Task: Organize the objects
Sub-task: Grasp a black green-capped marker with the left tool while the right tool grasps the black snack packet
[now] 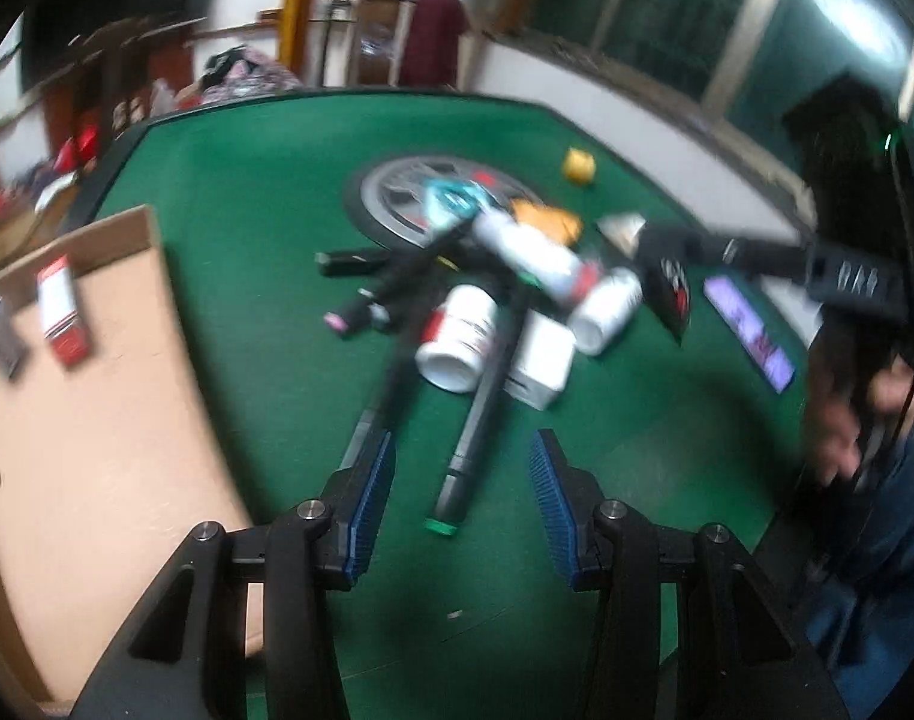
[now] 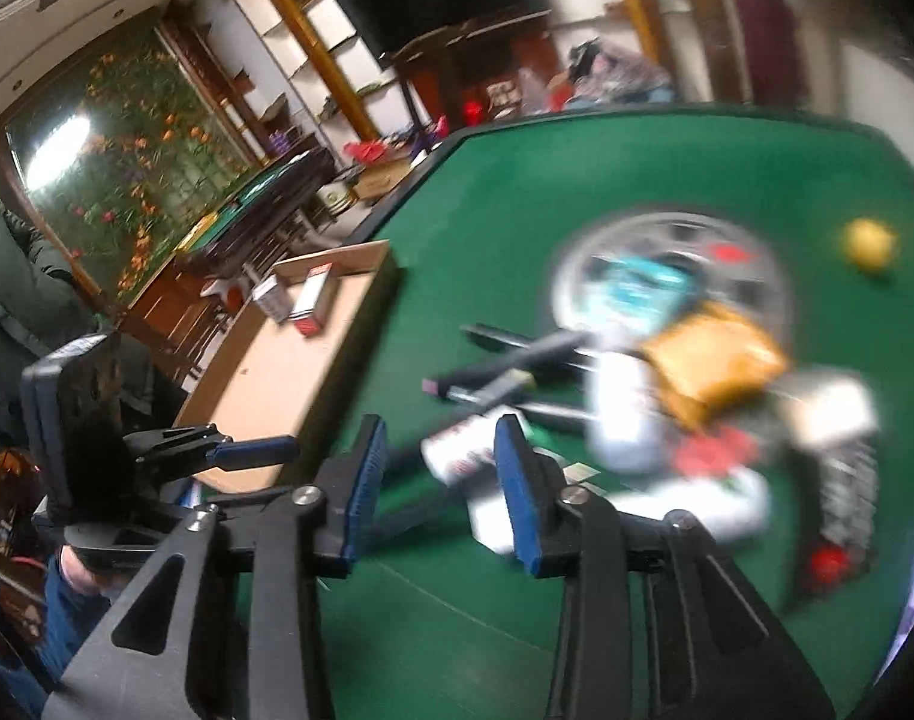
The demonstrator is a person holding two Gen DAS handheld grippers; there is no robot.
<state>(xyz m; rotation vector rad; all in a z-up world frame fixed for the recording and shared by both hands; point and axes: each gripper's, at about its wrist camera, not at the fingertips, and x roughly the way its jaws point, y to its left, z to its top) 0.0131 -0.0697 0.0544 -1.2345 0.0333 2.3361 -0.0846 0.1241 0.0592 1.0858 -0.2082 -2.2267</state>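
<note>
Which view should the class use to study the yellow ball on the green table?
The left wrist view: the yellow ball sits alone on the green table beyond the pile, fairly sharp. In the right wrist view the ball shows too, larger but smeared by motion blur.

Bare green felt (image 1: 265, 276) was observed directly below and ahead of the left claw (image 1: 463, 504). Further ahead, passage was blocked by a heaped pile of markers, bottles and boxes (image 1: 493, 300). A cardboard tray (image 1: 97, 420) bounded its left.
</note>
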